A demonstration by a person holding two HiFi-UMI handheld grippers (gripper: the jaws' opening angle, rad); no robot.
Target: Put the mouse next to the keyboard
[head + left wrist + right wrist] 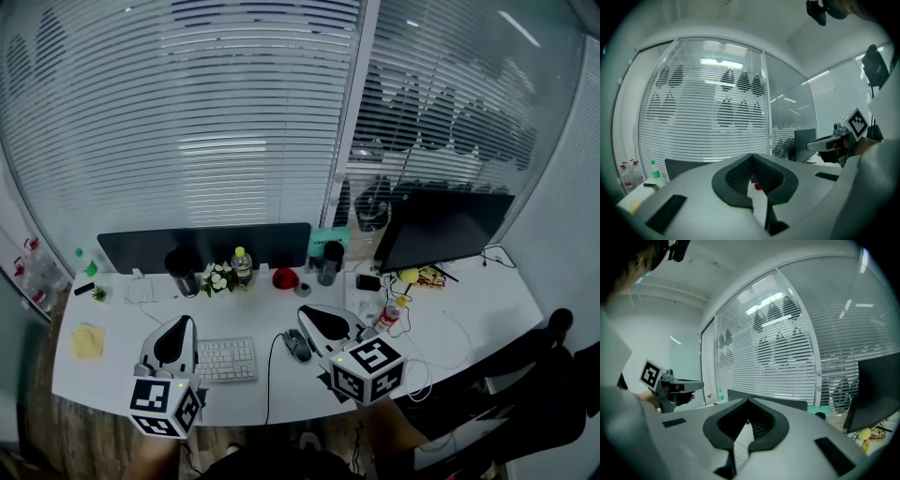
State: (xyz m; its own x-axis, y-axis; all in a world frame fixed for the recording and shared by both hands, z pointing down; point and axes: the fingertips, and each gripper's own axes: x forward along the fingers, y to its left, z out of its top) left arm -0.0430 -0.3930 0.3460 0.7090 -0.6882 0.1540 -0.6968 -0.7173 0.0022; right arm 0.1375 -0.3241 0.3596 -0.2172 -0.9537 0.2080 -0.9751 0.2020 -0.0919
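Note:
A dark mouse [297, 344] lies on the white desk [112, 319], its cable running toward the front edge. A short gap separates it from the white keyboard [225, 359] on its left. My left gripper [178, 322] hovers over the keyboard's left end, shut and empty. To the right of the mouse, my right gripper [306, 315] is held above the desk, shut with nothing held. In the left gripper view the jaws [751, 155] meet at the tips. The right gripper view shows my right gripper [747, 400] with tips together and a strip of keyboard [739, 451] below them.
Two dark monitors [206, 246] [441, 225] stand at the back. Between them sit a black cup [181, 269], flowers [217, 277], a bottle [242, 265], a red object [285, 277] and a dark tumbler [328, 262]. A yellow note [87, 340] lies far left, a small bottle [389, 314] and cables right.

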